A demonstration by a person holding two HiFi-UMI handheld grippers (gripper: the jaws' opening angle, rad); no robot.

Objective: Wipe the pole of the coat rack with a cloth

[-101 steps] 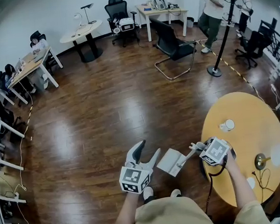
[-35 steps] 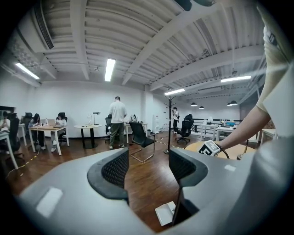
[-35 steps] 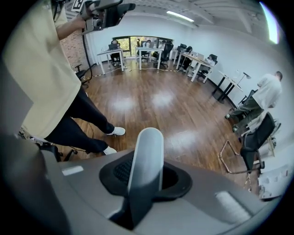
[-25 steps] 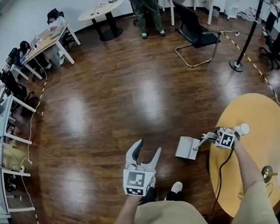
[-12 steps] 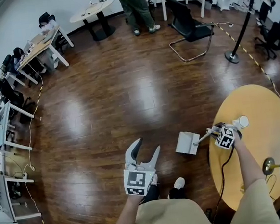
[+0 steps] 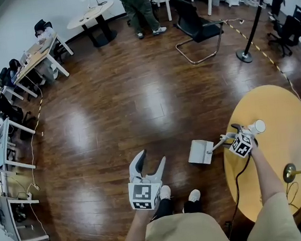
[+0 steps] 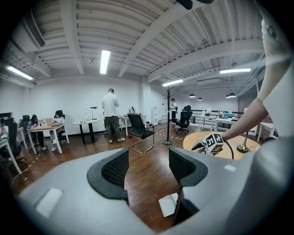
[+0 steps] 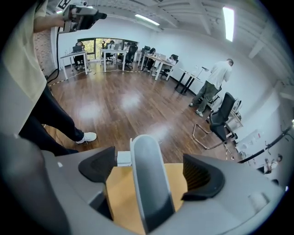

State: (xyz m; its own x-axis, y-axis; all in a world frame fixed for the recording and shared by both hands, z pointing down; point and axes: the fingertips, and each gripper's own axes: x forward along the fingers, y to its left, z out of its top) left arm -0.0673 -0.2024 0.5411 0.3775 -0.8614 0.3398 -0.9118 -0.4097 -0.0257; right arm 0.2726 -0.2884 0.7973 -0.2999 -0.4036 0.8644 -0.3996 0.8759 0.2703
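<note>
The coat rack (image 6: 250, 20), a thin black pole on a round base, stands far off at the top right, and also shows in the left gripper view (image 7: 168, 117). My right gripper (image 6: 227, 137) is at the left rim of the yellow round table (image 6: 276, 110). Its jaws are opening, and a grey handle (image 8: 147, 179) lies between them with a gap on each side. The handle's white flat head (image 6: 200, 152) juts out past the table's rim over the floor. My left gripper (image 6: 151, 158) hangs open and empty over the wood floor. No separate cloth shows.
A white cup (image 6: 258, 127) stands on the table just beyond my right gripper, and a brass lamp base (image 6: 289, 173) at its near right. A black cantilever chair (image 6: 194, 28) and a standing person (image 6: 137, 7) are between me and the far desks.
The right gripper and the handled tool have edged slightly up along the table's rim. The left gripper has slipped a little left and down. The standing person has moved leftwards.
</note>
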